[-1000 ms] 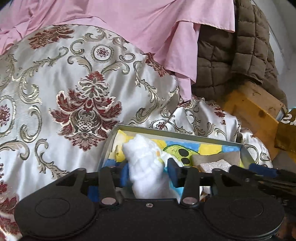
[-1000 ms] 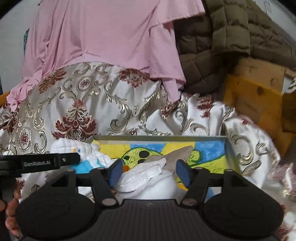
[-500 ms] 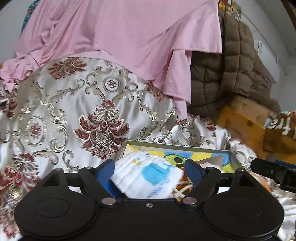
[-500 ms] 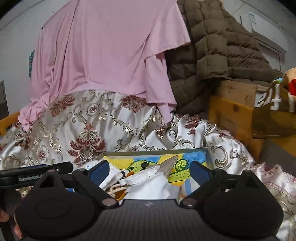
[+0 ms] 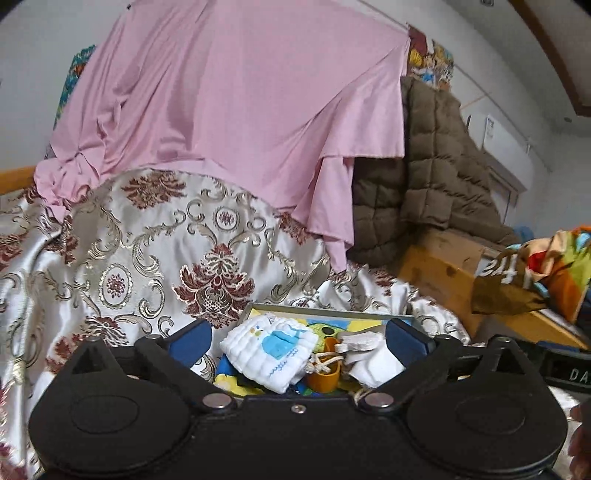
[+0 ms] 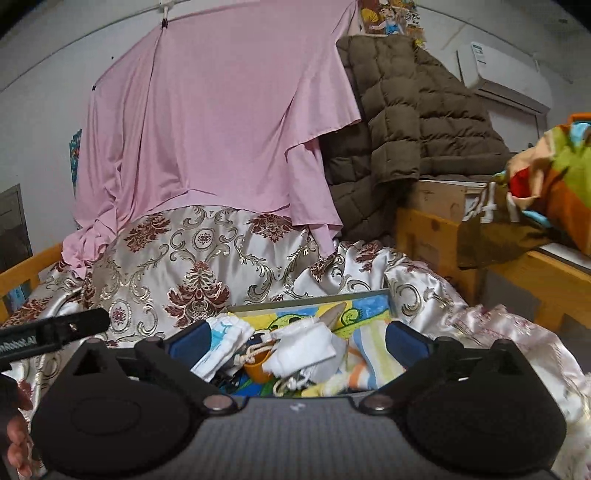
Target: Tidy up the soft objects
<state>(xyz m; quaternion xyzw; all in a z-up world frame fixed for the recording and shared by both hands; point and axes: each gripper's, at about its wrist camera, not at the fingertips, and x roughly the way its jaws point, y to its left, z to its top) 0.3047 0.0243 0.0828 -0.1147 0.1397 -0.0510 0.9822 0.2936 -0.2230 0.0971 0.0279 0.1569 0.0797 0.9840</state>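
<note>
White folded cloth (image 5: 271,356) lies in tray (image 5: 328,312); left tongs (image 5: 297,341) & right tongs (image 6: 297,341) opening, nothing gripped.

A pink sheet (image 5: 229,110) hangs across the upper middle of both views, draped down over a shiny cream bedspread (image 5: 155,251) with gold scrolls and dark red flower motifs, which fills the left and centre. To the right of the sheet, a brown quilted jacket (image 6: 410,122) lies heaped on a pale wooden crate (image 6: 436,195). An orange-yellow wooden frame (image 6: 524,280) runs along the right side below it. At the far right edge sits a bundle of brightly coloured cloth (image 6: 554,177) in orange, green and red. A white air conditioner (image 6: 495,70) is mounted on the wall at the upper right. A colourful poster (image 6: 388,14) shows at the top, above the jacket.
</note>
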